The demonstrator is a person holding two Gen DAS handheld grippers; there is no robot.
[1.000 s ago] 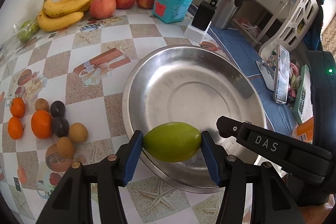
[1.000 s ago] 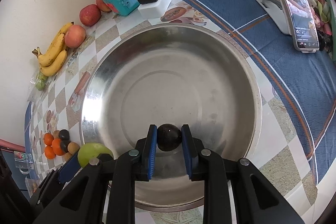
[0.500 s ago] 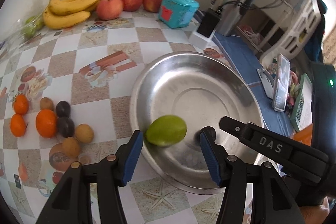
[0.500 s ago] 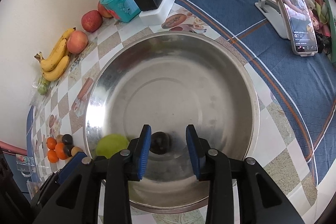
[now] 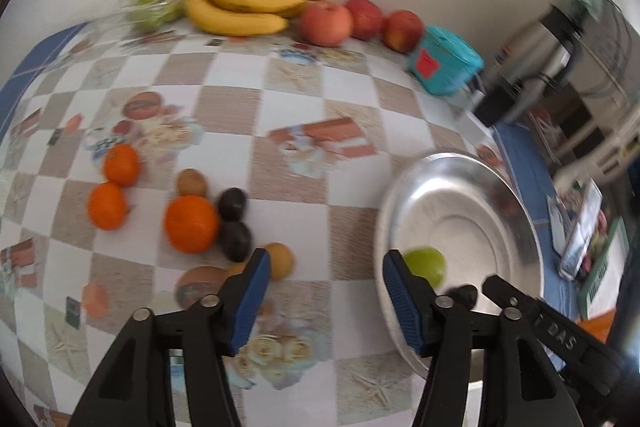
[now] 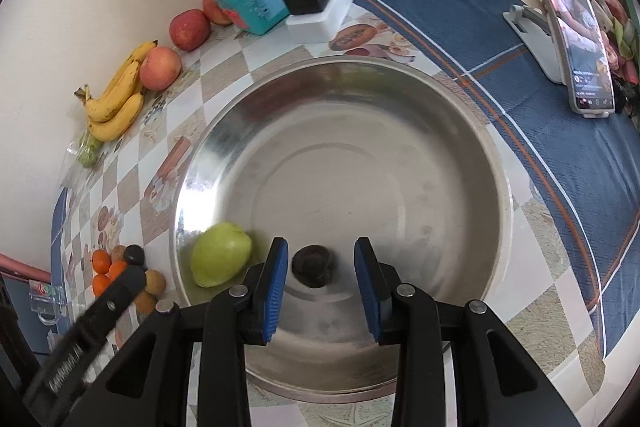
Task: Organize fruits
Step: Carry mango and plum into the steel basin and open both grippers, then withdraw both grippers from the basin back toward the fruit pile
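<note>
Both fruits have dropped: the green mango and dark round plum lie in the steel bowl. The left gripper is widening, empty; the right gripper stands parted around the plum.

A silver steel bowl holds a pale green fruit at eight o'clock and a near-black one at six. The tablecloth is checked beige and white (printed with food pictures), edged blue. Yellow bananas, red apples, orange tangerines; a teal box.
</note>
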